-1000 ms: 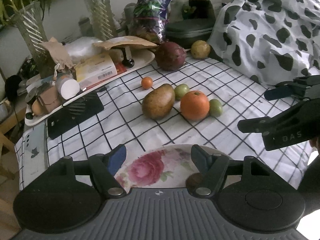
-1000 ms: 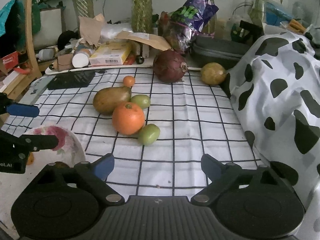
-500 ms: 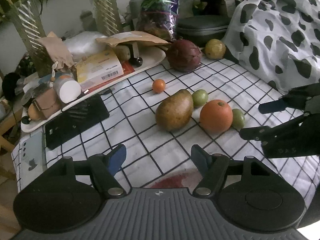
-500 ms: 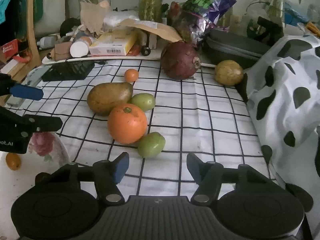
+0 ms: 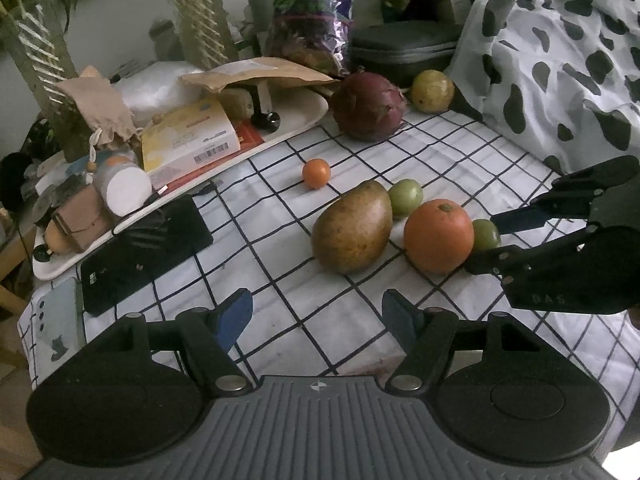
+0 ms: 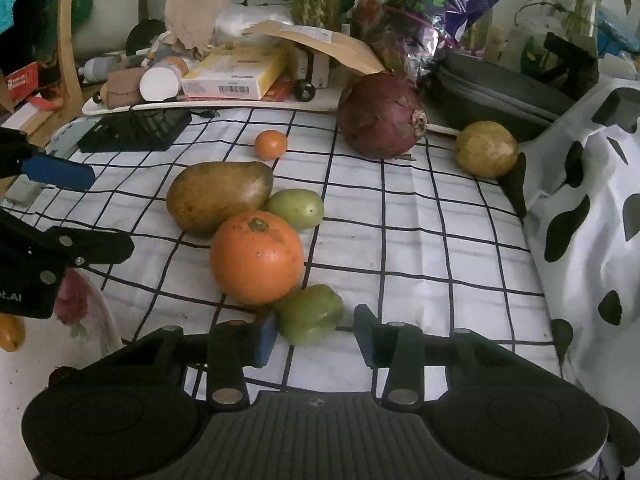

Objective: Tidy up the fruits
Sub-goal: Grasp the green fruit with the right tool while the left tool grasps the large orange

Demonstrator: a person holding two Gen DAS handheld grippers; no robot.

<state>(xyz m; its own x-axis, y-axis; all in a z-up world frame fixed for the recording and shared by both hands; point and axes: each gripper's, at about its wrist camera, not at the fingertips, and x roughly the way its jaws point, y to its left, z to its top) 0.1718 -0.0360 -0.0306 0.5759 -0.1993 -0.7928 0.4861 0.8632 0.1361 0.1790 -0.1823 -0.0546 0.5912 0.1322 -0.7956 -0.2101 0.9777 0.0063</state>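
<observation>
On the checked cloth lie a brown mango [image 5: 352, 228] [image 6: 218, 196], a big orange [image 5: 438, 236] [image 6: 256, 258], two green fruits [image 5: 405, 197] [image 6: 310, 314], a small orange fruit [image 5: 316, 173] [image 6: 271, 145], a purple dragon fruit [image 5: 368, 106] [image 6: 380, 116] and a yellow fruit [image 5: 432, 91] [image 6: 486, 149]. My right gripper [image 6: 314, 338] is open, its fingers on either side of the near green fruit, not closed on it. My left gripper [image 5: 318, 316] is open and empty above the cloth, in front of the mango. A floral plate [image 6: 86, 320] sits at the left.
A white tray [image 5: 180, 192] with boxes, a bottle and paper bags runs along the back left. A black flat device [image 5: 144, 248] and a phone [image 5: 56, 328] lie at the left. A cow-print cloth [image 6: 592, 208] rises on the right. A small orange fruit [image 6: 10, 332] lies by the plate.
Both grippers have moved forward toward the fruits. The right gripper has come up to the near green fruit and narrowed around it. The plate has slid out of the left wrist view.
</observation>
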